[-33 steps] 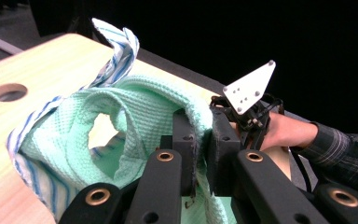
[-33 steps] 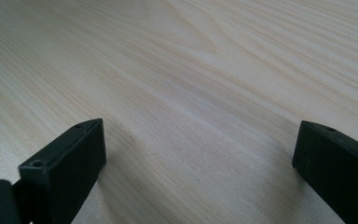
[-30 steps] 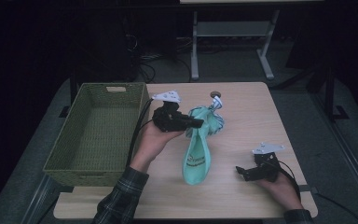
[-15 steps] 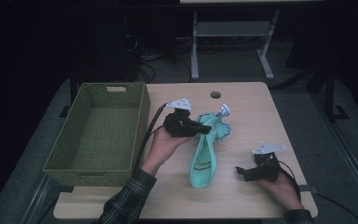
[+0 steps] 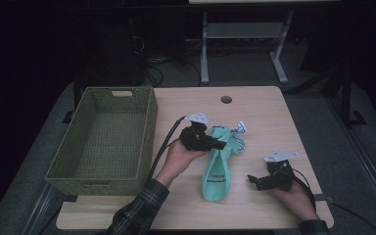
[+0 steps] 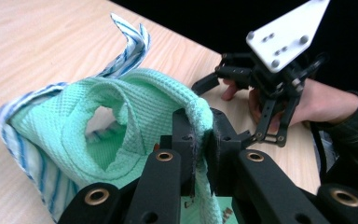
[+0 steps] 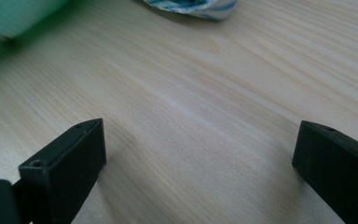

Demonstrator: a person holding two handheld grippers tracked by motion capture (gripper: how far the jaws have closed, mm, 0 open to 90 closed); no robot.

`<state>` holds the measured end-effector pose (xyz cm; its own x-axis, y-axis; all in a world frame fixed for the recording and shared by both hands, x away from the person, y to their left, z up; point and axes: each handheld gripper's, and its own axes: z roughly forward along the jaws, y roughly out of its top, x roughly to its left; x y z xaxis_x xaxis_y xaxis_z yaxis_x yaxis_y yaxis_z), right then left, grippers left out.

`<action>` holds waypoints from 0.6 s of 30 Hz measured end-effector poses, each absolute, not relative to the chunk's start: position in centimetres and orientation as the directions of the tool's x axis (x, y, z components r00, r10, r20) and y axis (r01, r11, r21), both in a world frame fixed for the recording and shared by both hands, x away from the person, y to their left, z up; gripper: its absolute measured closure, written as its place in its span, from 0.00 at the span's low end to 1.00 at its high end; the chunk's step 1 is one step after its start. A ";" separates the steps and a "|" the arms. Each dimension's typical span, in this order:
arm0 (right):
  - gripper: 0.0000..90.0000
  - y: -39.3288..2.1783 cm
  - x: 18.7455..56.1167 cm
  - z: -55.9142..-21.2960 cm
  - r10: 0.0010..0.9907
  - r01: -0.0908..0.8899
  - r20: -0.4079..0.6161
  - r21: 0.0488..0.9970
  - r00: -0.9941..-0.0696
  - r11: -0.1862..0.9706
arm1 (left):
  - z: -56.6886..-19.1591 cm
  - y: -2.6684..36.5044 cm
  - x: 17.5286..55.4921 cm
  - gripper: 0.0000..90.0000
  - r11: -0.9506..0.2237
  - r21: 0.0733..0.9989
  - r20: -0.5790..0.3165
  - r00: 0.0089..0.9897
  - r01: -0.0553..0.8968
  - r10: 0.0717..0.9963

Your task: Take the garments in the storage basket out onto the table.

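Since a second ago the left gripper [image 5: 214, 142] has slid right and toward the person across the table [image 5: 269, 117], dragging the top of the mint-green cloth [image 5: 217, 174] with it; the right gripper [image 5: 254, 181] has stayed put near the front right edge.

High view: cloth lies mid-table, long and narrow, lower end toward the person with dark print on it, upper end bunched with a blue-striped white edge [image 5: 238, 128] sticking up. Left gripper sits on the upper end, left hand [image 5: 181, 156] under it, plaid sleeve [image 5: 137, 210] at the bottom. Green woven basket [image 5: 103, 142] on the left part of the table, apart from the cloth. Right gripper rests on the wood just right of the cloth's lower end, not touching it, right hand [image 5: 293, 196] behind it.

Left gripper view: jaws closed tight on a fold of the cloth [image 6: 121, 121], waffle weave pinched between the two black tips. Striped edge [image 6: 130, 42] curls up behind. Right gripper [image 6: 205, 86] farther off, white plate on top, jaws apart.

Right gripper view: jaws wide open, bare wood [image 7: 191, 107] between them, nothing held. Cloth [image 7: 14, 18] at top left, striped edge [image 7: 191, 7] at top.
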<state>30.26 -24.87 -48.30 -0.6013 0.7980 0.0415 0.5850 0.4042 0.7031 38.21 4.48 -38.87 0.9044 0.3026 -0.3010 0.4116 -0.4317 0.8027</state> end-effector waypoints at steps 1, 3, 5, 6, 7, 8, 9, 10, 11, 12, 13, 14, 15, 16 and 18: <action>0.03 -24.9 30.3 -48.3 0.798 0.584 0.041 0.703 -0.602 0.404 | -39.1 4.4 38.3 0.92 -0.433 0.800 -0.306 0.903 0.416 0.302; 0.03 -24.9 30.3 -48.3 0.798 0.584 0.041 0.703 -0.602 0.405 | -39.5 4.3 38.4 0.92 -0.439 0.794 -0.309 0.901 0.421 0.304; 0.03 -24.9 30.3 -48.3 0.797 0.584 0.041 0.703 -0.602 0.405 | -39.9 4.2 38.4 0.91 -0.444 0.788 -0.314 0.899 0.427 0.307; 0.03 -24.9 30.3 -48.3 0.798 0.585 0.041 0.703 -0.602 0.405 | -40.1 4.2 38.5 0.91 -0.448 0.783 -0.317 0.897 0.431 0.309; 0.03 -24.9 30.3 -48.3 0.798 0.585 0.041 0.703 -0.602 0.405 | -40.4 4.2 38.5 0.91 -0.451 0.781 -0.317 0.896 0.433 0.311; 0.03 -24.9 30.3 -48.3 0.797 0.584 0.041 0.703 -0.602 0.405 | -40.6 4.1 38.5 0.91 -0.455 0.776 -0.320 0.894 0.438 0.315; 0.03 -24.9 30.3 -48.3 0.797 0.584 0.041 0.703 -0.602 0.405 | -40.9 4.0 38.5 0.91 -0.464 0.770 -0.317 0.894 0.438 0.318; 0.03 -24.9 30.3 -48.3 0.797 0.585 0.041 0.703 -0.602 0.405 | -41.2 3.9 38.5 0.91 -0.470 0.764 -0.317 0.892 0.442 0.323; 0.03 -24.9 30.3 -48.3 0.797 0.584 0.041 0.703 -0.602 0.405 | -41.5 3.8 38.5 0.90 -0.481 0.756 -0.317 0.891 0.444 0.324; 0.03 -24.9 30.3 -48.3 0.797 0.584 0.041 0.703 -0.602 0.405 | -41.8 3.7 38.5 0.90 -0.492 0.750 -0.315 0.893 0.442 0.321; 0.03 -24.9 30.3 -48.3 0.797 0.584 0.041 0.703 -0.603 0.406 | -42.1 3.5 38.4 0.90 -0.497 0.744 -0.318 0.890 0.447 0.326; 0.03 -24.9 30.3 -48.3 0.797 0.584 0.041 0.703 -0.603 0.406 | -42.3 3.4 38.4 0.90 -0.507 0.738 -0.314 0.892 0.445 0.325; 0.03 -24.9 30.3 -48.3 0.797 0.584 0.041 0.703 -0.603 0.406 | -42.5 3.3 38.4 0.90 -0.515 0.734 -0.310 0.893 0.442 0.325; 0.03 -24.9 30.3 -48.3 0.797 0.584 0.041 0.703 -0.603 0.406 | -42.7 3.1 38.4 0.90 -0.522 0.731 -0.304 0.895 0.440 0.327; 0.03 -24.9 30.3 -48.3 0.797 0.584 0.041 0.703 -0.603 0.406 | -43.1 2.8 38.2 0.90 -0.538 0.724 -0.290 0.898 0.432 0.331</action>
<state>30.25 -24.87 -48.30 -0.6031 0.7966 0.0412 0.5842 0.4060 0.7027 38.23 2.85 -43.12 0.8981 0.3307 -0.2899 0.4317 -0.5376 0.7243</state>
